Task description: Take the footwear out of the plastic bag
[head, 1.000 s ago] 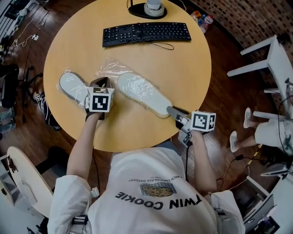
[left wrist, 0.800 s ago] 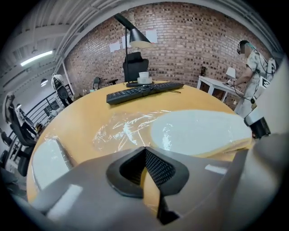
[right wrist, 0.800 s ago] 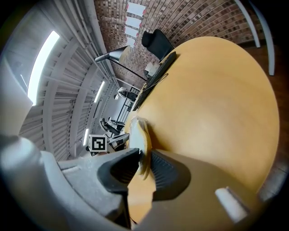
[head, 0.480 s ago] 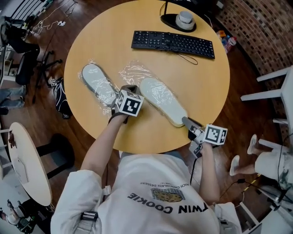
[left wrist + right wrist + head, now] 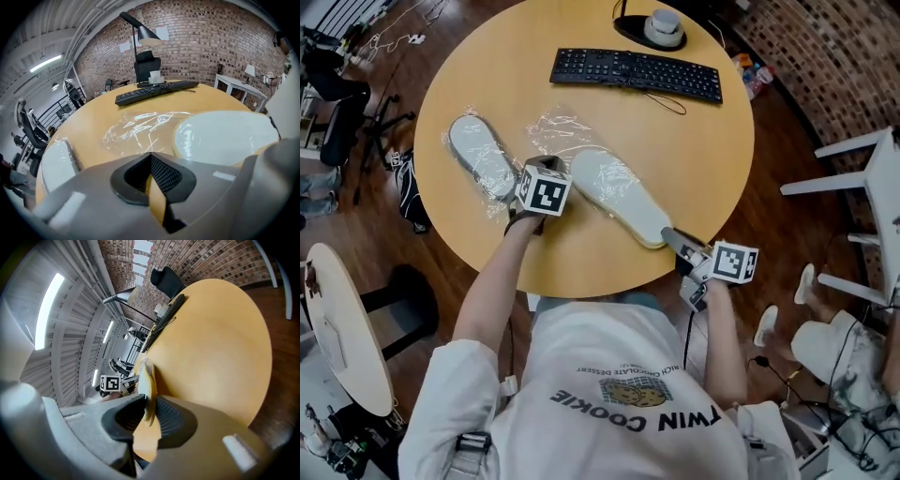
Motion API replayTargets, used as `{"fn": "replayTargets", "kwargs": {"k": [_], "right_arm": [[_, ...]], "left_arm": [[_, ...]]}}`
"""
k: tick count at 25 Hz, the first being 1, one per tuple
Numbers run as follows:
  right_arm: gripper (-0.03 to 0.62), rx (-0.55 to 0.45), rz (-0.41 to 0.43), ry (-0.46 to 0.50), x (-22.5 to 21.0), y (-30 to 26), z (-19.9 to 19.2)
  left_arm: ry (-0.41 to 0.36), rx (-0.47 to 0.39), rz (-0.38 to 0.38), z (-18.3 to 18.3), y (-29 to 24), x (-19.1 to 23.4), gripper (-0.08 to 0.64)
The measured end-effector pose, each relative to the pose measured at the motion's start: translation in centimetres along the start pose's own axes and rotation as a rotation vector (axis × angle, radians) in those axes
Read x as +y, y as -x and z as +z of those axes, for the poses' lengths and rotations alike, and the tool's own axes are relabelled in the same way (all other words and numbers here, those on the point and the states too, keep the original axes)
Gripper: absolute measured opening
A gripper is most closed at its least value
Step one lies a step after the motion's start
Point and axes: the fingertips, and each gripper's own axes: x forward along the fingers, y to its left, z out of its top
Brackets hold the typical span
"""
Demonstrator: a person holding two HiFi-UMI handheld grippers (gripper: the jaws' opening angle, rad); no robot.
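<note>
Right gripper point(image 5: 670, 239): closing, pads on the heel rim of the slipper point(image 5: 614, 192), still wrapped in film, at the table's point(image 5: 694, 141) 5 o'clock edge. Left gripper point(image 5: 151, 159): tips together, nothing seen between, at 6 o'clock of the crumpled plastic bag point(image 5: 553, 127). Second slipper point(image 5: 481, 155) at 9 o'clock, also wrapped.

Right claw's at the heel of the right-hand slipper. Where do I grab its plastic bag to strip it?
Grip the loose empty flap of the plastic bag beyond the toe of the slipper, toward the keyboard. Come in low from the left: the film lies crumpled there with no slipper under it, opposite the right claw, whose jaws are closing on the heel.
</note>
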Motion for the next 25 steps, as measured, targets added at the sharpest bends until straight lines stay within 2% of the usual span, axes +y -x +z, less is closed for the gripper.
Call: {"fn": "replayTargets", "kwargs": {"k": [3, 8, 14, 25], "right_arm": [[0.071, 0.0, -0.003, -0.001, -0.3, 1.6, -0.3], [0.066, -0.027, 0.002, -0.033, -0.8, 4.6, -1.1], [0.064, -0.046, -0.018, -0.036, -1.7, 7.9, -1.6], [0.06, -0.19, -0.013, -0.127, -3.0, 14.6, -2.5]], "left_arm": [[0.003, -0.004, 0.029, 0.1, 0.1, 0.3, 0.005], [0.038, -0.004, 0.031, 0.0, 0.2, 0.2, 0.005], [0.037, -0.004, 0.063, 0.3, 0.4, 0.0, 0.003], [0.052, -0.013, 0.085, 0.4, 0.7, 0.0, 0.005]]}}
